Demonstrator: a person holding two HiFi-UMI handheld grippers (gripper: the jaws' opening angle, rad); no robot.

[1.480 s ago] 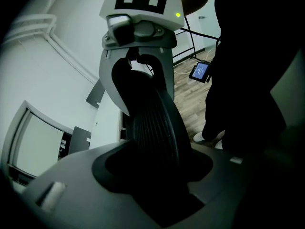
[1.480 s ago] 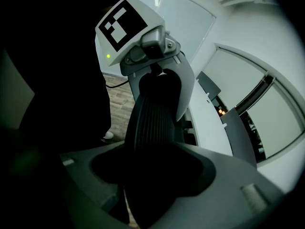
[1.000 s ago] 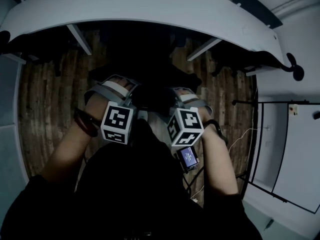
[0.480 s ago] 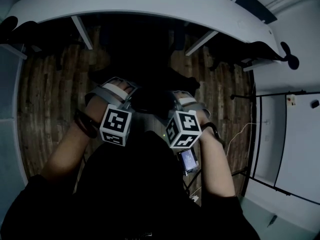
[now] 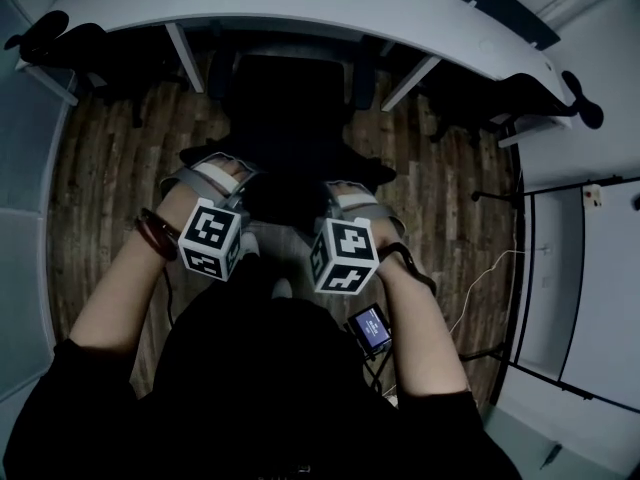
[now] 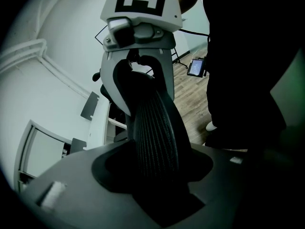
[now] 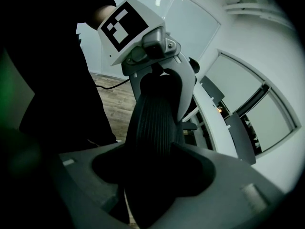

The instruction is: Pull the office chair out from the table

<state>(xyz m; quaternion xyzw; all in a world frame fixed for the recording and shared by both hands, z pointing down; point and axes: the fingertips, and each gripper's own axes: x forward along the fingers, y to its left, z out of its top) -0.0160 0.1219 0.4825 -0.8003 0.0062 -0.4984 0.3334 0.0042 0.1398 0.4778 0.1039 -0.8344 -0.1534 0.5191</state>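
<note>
The black office chair (image 5: 285, 93) stands in front of the curved white table (image 5: 300, 8), its seat showing out from under the table's edge. Both grippers hold the top rim of its backrest (image 5: 290, 178). My left gripper (image 5: 222, 171) is shut on the rim's left part and my right gripper (image 5: 350, 193) on its right part. In the left gripper view the ribbed backrest (image 6: 155, 128) runs up between my jaws to the right gripper (image 6: 138, 56). The right gripper view shows the same rim (image 7: 155, 123) leading to the left gripper (image 7: 152, 66).
Wooden floor (image 5: 100, 168) lies round the chair. Other dark chairs sit at the table's ends (image 5: 50, 43) (image 5: 520, 103). A glass partition (image 5: 580, 278) stands at the right. A small lit screen (image 5: 370, 328) hangs by my right forearm, with a cable (image 5: 480, 278) on the floor.
Both grippers and the chair's backrest have come back toward me, away from the table. More of the seat now shows past the table's edge. The grips have not changed.
</note>
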